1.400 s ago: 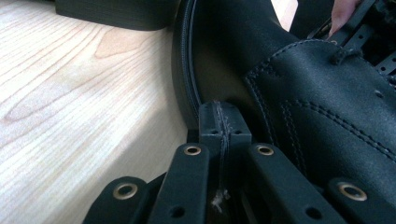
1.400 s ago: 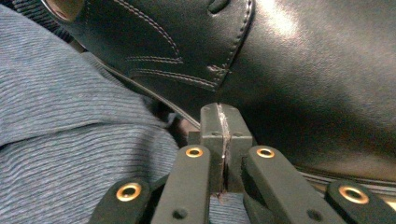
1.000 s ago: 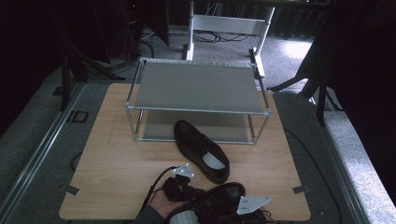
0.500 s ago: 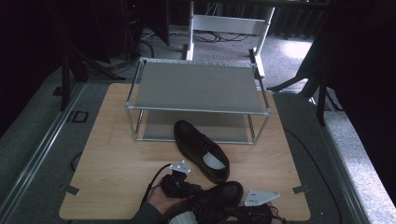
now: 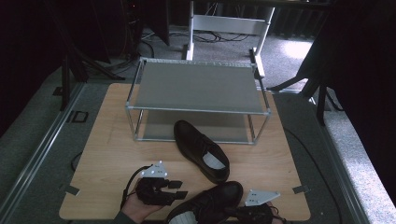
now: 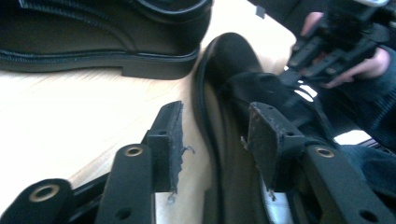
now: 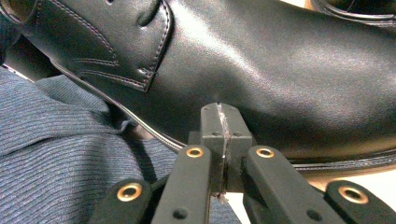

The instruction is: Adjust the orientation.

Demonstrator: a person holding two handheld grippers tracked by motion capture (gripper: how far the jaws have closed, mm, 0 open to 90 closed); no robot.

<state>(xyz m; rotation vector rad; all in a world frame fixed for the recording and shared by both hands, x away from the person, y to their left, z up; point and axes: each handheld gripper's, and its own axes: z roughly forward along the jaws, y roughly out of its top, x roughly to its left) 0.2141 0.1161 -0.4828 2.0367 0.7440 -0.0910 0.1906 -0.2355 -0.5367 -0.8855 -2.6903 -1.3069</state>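
Note:
Two black leather shoes lie on the wooden table (image 5: 107, 149). One shoe (image 5: 201, 149) sits in front of the rack, its toe toward me. The near shoe (image 5: 208, 203) (image 7: 261, 60) lies by the front edge. My left gripper (image 5: 180, 190) (image 6: 215, 126) hovers just left of the near shoe; its jaws have just been opening and stand apart, with the near shoe's rim (image 6: 205, 107) seen through the gap and no pad pressing on it. My right gripper (image 5: 240, 211) (image 7: 222, 112) is at the shoe's right side, jaws shut together on nothing, tips close to the leather.
A metal two-shelf rack (image 5: 198, 88) stands at the back of the table, both shelves bare. A blue knitted sleeve (image 7: 56, 154) lies close under the near shoe. Grey carpet (image 5: 28, 140) and dark stands surround the table.
My left gripper has drawn away to the left of the near shoe and its jaws have opened. The right gripper and both shoes have hardly moved.

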